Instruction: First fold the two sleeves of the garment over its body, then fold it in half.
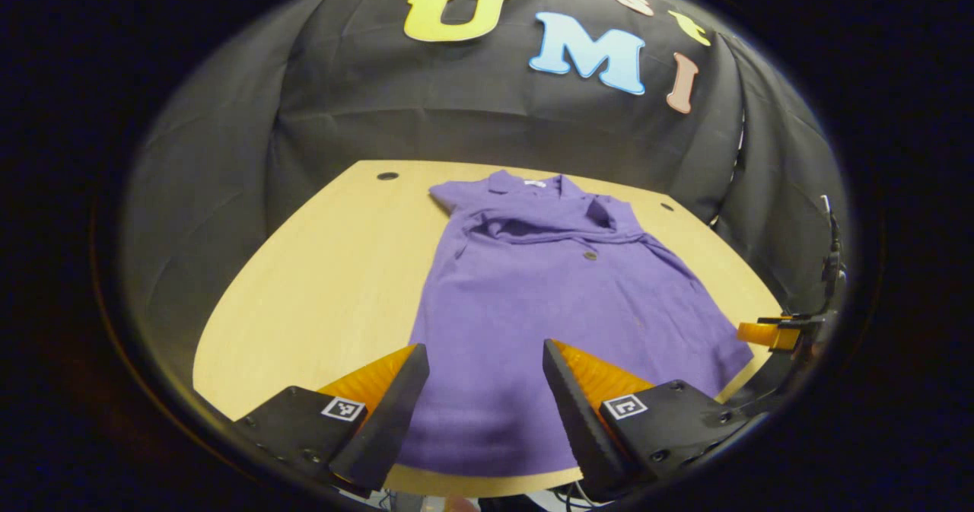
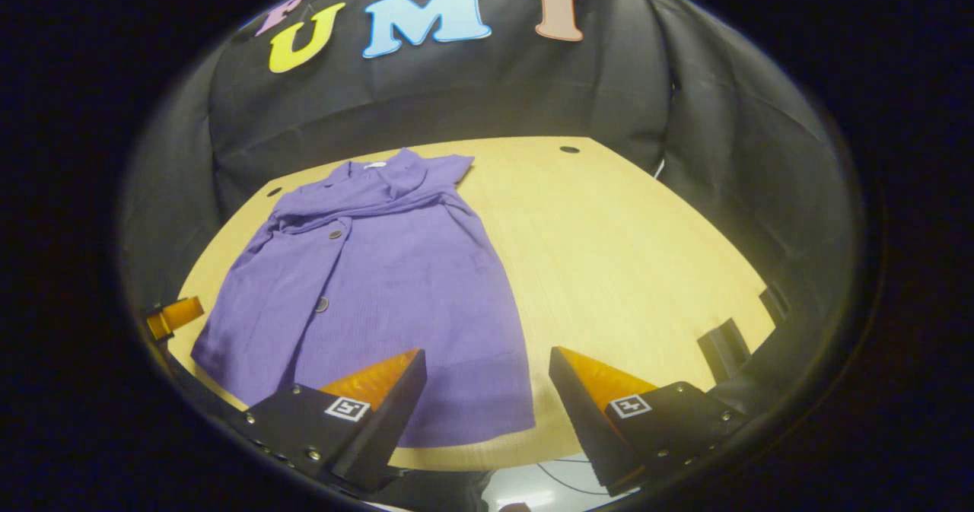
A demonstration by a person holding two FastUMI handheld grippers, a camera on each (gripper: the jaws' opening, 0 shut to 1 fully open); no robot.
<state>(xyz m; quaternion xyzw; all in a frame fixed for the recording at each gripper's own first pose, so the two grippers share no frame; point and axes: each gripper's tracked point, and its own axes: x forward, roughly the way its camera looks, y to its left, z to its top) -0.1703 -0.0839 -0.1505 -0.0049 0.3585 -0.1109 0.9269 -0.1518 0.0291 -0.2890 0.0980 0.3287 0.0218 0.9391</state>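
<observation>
the purple collared shirt (image 1: 563, 299) lies flat on the light wooden table (image 1: 327, 284), collar at the far side toward the booth wall and hem at the near edge, its body widening toward the hem. both short sleeves (image 2: 396, 192) are folded in across the chest just below the collar, forming a rumpled band of cloth. dark buttons (image 2: 322, 304) show down the front, and the body is spread full length, not folded in half.
</observation>
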